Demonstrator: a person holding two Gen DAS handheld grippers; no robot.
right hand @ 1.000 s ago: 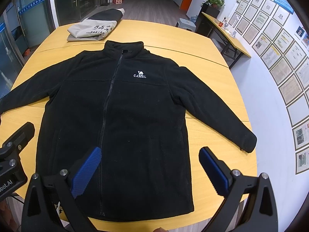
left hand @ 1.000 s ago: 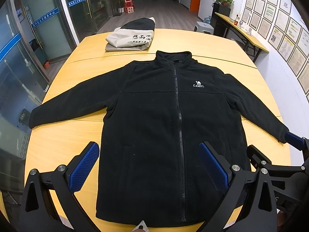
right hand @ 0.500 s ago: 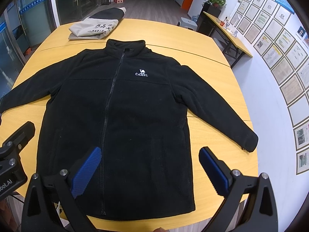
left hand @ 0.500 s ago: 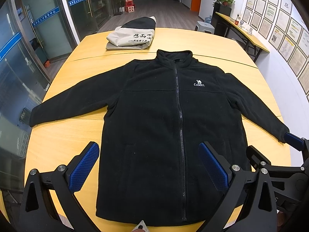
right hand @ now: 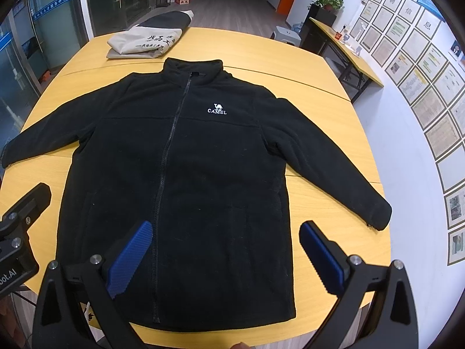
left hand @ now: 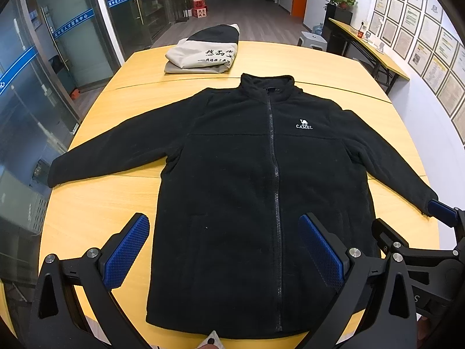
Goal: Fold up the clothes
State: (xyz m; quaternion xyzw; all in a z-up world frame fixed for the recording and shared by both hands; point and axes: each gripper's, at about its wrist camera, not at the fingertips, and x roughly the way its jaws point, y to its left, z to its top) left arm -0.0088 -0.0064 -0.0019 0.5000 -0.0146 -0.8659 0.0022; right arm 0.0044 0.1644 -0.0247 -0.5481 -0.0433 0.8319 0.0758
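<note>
Barely anything has shifted since a second ago: both views have crept a touch so the jacket sits slightly lower and to the right in them, and nothing on the table has been disturbed.

Left tongs (left hand: pixel 223 251) hang above the near hem with their blue ribbed pads (left hand: pixel 127 251) spread wide, gripping nothing. Right tongs (right hand: pixel 225 258) are just as wide and also empty, held over the lower right half of the garment; their black frame shows at the right edge of the left view too, near the sleeve cuff.

Beneath them lies the black fleece zip-up jacket (left hand: pixel 232 180), flat and face up on the round yellow wooden table (left hand: pixel 96 203). Its zipper (left hand: pixel 274 189) is closed up to the standing collar, a small white camel logo (left hand: pixel 304 124) sits on the chest, and both sleeves are spread out to the sides, angling toward the table's edges. The hem lies close to the near edge.

Farther back, just beyond the collar but apart from it, rests a folded beige and black garment (left hand: pixel 203 55) with dark printed characters. Past the table, framed certificates (right hand: pixel 436 87) line the right wall, and a potted green plant (right hand: pixel 325 0) stands on a dark cabinet.
</note>
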